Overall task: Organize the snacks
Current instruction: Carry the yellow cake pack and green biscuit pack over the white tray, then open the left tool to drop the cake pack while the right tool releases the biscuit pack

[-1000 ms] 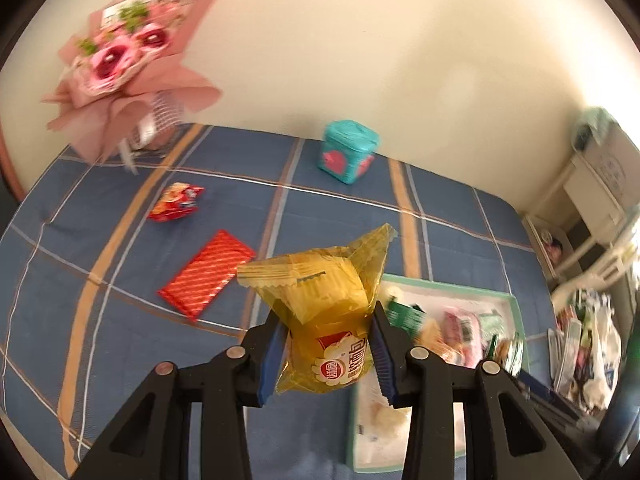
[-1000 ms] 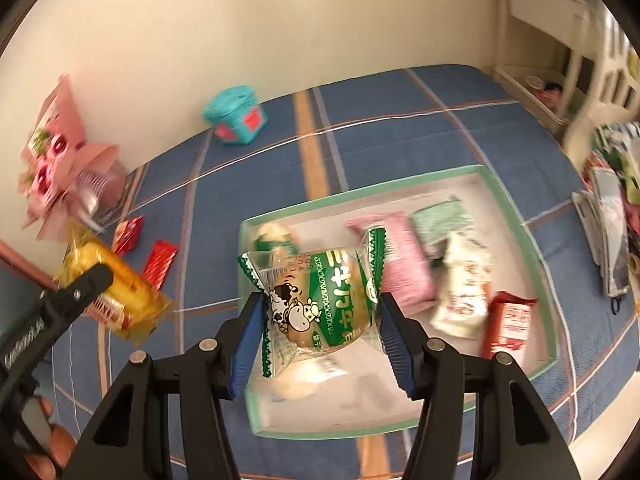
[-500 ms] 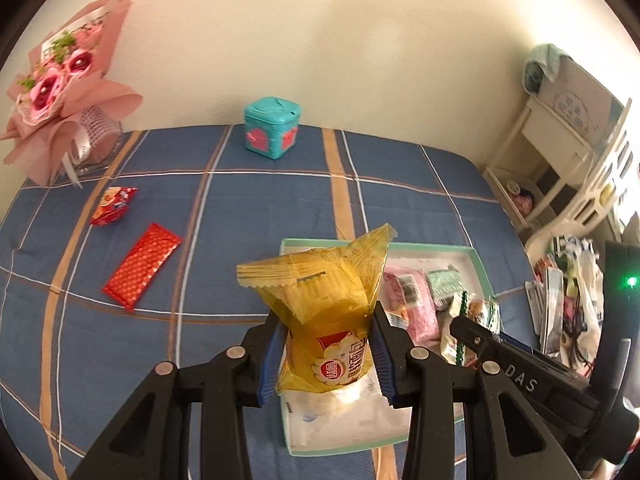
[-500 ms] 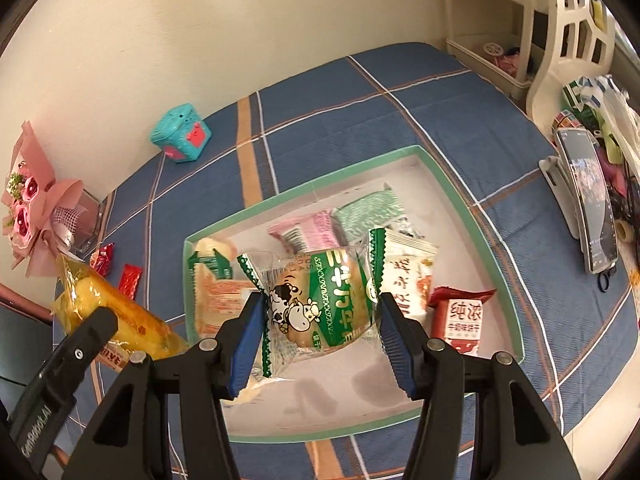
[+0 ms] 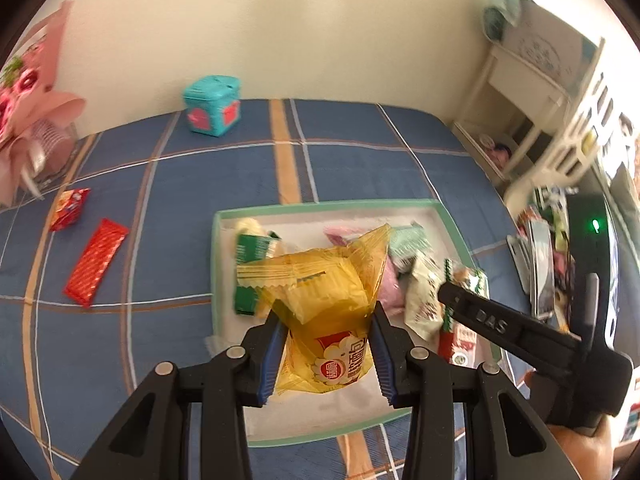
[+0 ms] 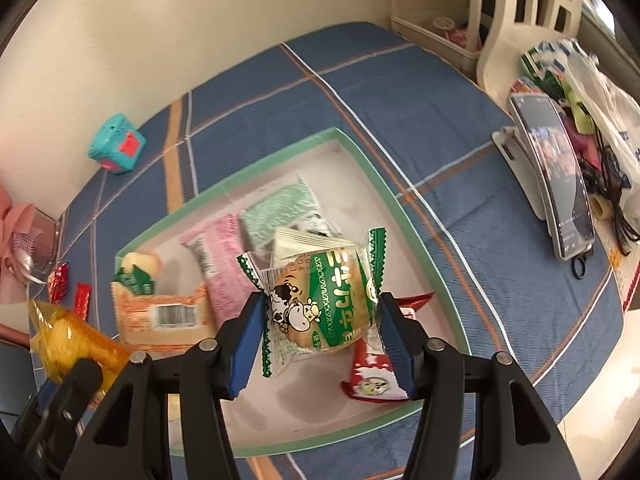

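My left gripper (image 5: pixel 326 354) is shut on a yellow snack bag (image 5: pixel 320 300) and holds it above the near left part of a green-rimmed white tray (image 5: pixel 320 206). In the right wrist view my right gripper (image 6: pixel 322 340) is shut on a clear, green-edged biscuit packet with a cow print (image 6: pixel 324 304), over the same tray (image 6: pixel 384 184). Several snacks lie in the tray: a pink pack (image 6: pixel 220 256), a mint-green pack (image 6: pixel 280 212), an orange-striped pack (image 6: pixel 160 312) and a red pack (image 6: pixel 372 384). The yellow bag (image 6: pixel 68 340) also shows at the lower left of the right wrist view.
On the blue plaid cloth left of the tray lie a flat red bar (image 5: pixel 96 260) and a small red packet (image 5: pixel 68 208). A teal box (image 5: pixel 212 104) stands by the wall, a pink bouquet (image 5: pixel 28 96) at far left. A phone on a stand (image 6: pixel 556 184) and clutter sit to the right.
Both grippers have moved over the tray and sunk toward it, each keeping its packet. The left one came in from over the cloth; the red bar now lies far to its left.
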A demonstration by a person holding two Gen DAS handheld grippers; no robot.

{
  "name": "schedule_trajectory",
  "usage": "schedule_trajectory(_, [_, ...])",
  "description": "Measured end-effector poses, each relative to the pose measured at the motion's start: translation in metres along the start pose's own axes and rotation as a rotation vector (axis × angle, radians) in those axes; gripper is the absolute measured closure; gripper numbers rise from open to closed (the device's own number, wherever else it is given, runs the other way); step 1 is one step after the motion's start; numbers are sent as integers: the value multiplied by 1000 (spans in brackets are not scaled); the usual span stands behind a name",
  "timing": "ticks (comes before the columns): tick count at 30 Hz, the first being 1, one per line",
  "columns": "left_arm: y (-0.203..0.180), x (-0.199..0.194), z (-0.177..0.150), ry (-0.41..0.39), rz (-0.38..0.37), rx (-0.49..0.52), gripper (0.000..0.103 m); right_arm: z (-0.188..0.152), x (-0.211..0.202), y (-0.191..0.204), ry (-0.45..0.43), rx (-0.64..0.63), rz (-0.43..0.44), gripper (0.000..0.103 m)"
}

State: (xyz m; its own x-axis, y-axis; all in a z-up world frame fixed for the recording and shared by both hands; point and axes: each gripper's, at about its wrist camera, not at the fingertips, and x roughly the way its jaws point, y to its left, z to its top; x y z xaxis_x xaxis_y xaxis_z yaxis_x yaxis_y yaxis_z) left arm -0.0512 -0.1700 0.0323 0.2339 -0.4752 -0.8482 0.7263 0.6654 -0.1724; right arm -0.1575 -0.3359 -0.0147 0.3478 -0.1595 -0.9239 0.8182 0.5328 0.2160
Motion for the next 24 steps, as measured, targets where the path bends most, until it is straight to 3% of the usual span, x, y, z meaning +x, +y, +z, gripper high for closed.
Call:
schedule_trajectory(8, [-14, 17, -6, 58, 0, 45, 58, -3, 7, 2, 39, -21, -15, 43])
schedule_trajectory(10, [-12, 15, -5, 52, -4, 40, 41, -4, 8, 5, 50, -32, -21, 42])
schedule_trajectory(16, [7, 1, 3, 15, 0, -8, 38, -7, 10, 14, 70, -54, -39, 31])
schedule_trajectory(18, [19, -4, 8, -2, 13, -34, 36, -8, 9, 19, 63, -71, -44, 22])
schedule_trajectory(21, [45, -11, 15, -31, 83, -75, 27, -10, 6, 27, 39, -96, -41, 17])
schedule_trajectory(24, [80, -15, 20, -50, 213, -123, 21, -12, 2, 38, 15, -119, -29, 17])
